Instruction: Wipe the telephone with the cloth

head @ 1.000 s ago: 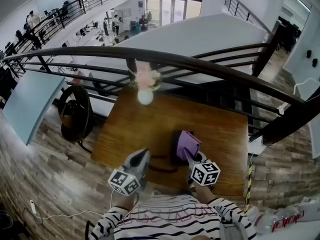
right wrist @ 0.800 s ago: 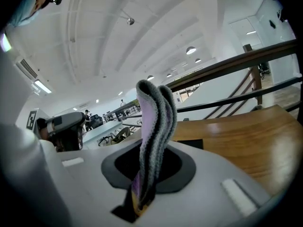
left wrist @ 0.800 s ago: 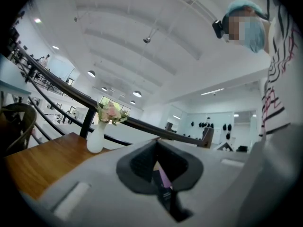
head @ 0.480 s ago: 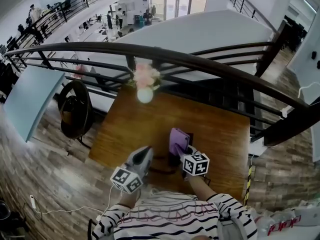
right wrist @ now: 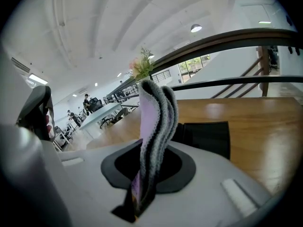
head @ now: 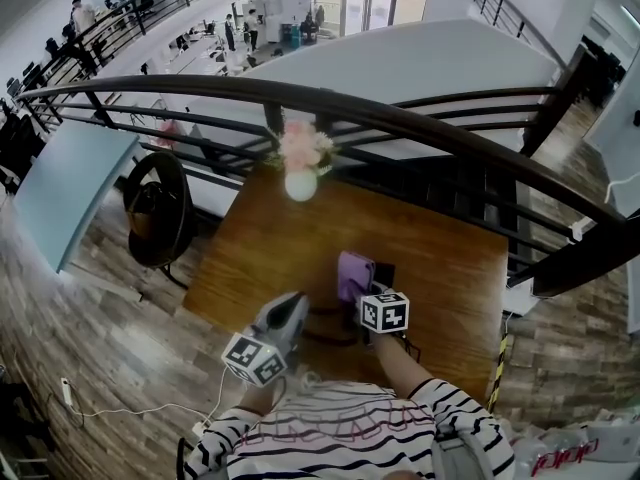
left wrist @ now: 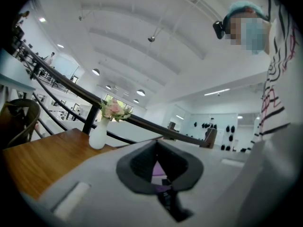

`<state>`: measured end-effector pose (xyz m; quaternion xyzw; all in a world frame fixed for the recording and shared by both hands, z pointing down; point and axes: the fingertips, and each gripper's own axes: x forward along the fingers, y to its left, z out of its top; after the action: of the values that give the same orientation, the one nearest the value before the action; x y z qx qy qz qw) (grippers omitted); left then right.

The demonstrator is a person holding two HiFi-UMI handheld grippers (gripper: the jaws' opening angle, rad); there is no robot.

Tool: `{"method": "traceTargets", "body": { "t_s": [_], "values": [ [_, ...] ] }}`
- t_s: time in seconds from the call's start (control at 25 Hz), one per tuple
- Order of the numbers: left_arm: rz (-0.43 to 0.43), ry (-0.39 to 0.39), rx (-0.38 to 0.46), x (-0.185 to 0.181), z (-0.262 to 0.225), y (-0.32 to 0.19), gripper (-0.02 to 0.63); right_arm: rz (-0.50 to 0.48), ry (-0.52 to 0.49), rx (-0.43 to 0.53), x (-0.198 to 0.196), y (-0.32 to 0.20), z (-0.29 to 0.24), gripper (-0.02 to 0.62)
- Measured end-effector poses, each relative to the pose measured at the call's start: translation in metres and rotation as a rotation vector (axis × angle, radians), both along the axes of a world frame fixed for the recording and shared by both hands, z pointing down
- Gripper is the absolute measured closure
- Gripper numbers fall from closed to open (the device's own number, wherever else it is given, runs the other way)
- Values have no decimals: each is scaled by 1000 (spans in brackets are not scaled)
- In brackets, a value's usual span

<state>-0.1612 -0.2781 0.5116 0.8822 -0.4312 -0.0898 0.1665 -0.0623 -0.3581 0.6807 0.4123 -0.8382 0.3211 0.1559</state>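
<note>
The right tongs pinch the cloth beside the telephone; left tongs closed.

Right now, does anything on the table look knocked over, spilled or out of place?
Nothing stands out. The vase of flowers stands upright at the far edge of the table. The black telephone lies flat on the wood. The purple cloth is clamped, folded, in the right gripper beside it. No spill or damage shows.
</note>
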Motion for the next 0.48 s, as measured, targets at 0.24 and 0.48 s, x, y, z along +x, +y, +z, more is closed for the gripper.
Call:
{"method": "traceTargets", "body": {
  "t_s": [0.24, 0.48],
  "values": [
    [21, 3, -2, 11, 3, -4, 607, 29, 14, -1, 19, -4, 4, 541],
    [68, 11, -2, 32, 3, -7, 607, 102, 32, -11, 62, 0, 6, 541]
  ]
}}
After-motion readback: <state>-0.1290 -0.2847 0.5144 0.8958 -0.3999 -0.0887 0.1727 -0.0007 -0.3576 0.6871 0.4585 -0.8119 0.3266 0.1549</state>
